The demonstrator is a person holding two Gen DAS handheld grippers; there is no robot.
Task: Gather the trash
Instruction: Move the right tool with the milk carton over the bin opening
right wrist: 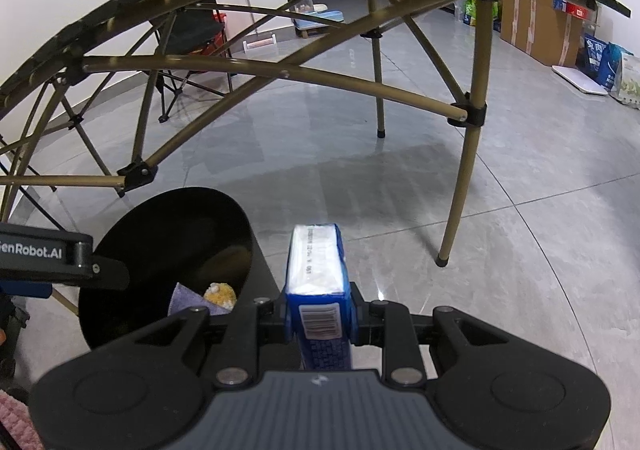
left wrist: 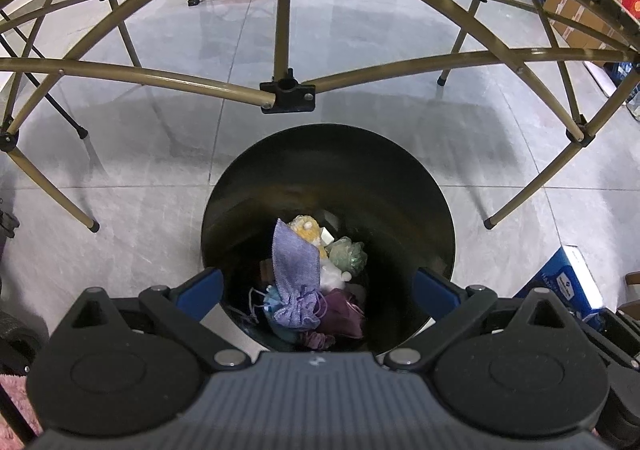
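The left tool (left wrist: 318, 282) hangs with its blue fingers (left wrist: 206, 284) spread wide and nothing between them, directly over the open black bin (left wrist: 420, 217), where a lavender pouch (left wrist: 294, 274), a yellow knitted piece (left wrist: 306, 228), a green crumpled item (left wrist: 348, 254) and a dark purple pouch (left wrist: 344, 312) lie in a heap. The right tool (right wrist: 320, 316) is clamped narrow on a blue tissue pack (right wrist: 318, 270), held just right of the bin over the grey tiled floor (right wrist: 520, 230). Beyond stands the folding surface's olive frame (right wrist: 472, 153).

"GenRobot.AI" on the left tool's (right wrist: 60, 254) side.
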